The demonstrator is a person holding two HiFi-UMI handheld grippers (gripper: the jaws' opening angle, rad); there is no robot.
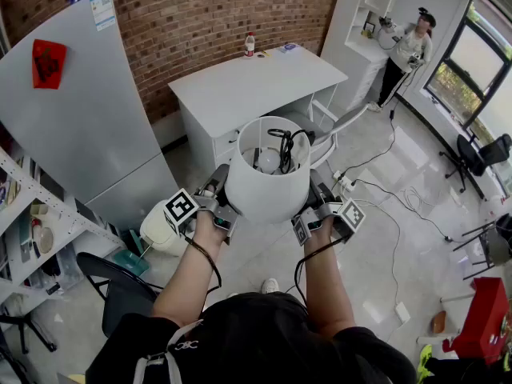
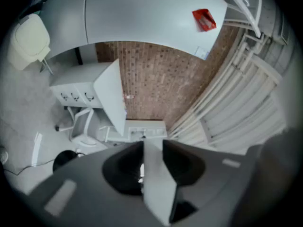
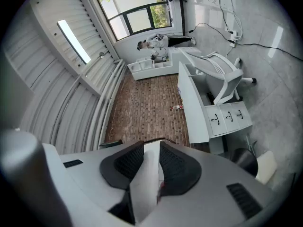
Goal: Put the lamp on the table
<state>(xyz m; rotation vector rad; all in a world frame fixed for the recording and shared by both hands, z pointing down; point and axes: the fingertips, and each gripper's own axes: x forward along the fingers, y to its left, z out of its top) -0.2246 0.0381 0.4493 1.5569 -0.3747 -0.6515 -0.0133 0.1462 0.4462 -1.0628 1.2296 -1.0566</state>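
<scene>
The lamp (image 1: 268, 189) is a white round shade with a bulb and a coiled black cable inside. It hangs in the air in front of the white table (image 1: 248, 82), above the floor. My left gripper (image 1: 218, 181) is shut on the shade's left wall and my right gripper (image 1: 318, 186) is shut on its right wall. The left gripper view has the white shade wall (image 2: 155, 178) pinched between the dark pads (image 2: 124, 167). In the right gripper view the shade wall (image 3: 146, 186) likewise sits between the two pads (image 3: 177, 167). The table (image 3: 191, 103) lies ahead.
A white chair (image 1: 334, 130) stands tucked at the table's front right. A bottle (image 1: 250, 44) stands at the table's far edge. A grey cabinet (image 1: 80, 126) and shelves (image 1: 32, 222) line the left. Cables (image 1: 384, 186) trail across the floor. A person (image 1: 406, 54) stands far right.
</scene>
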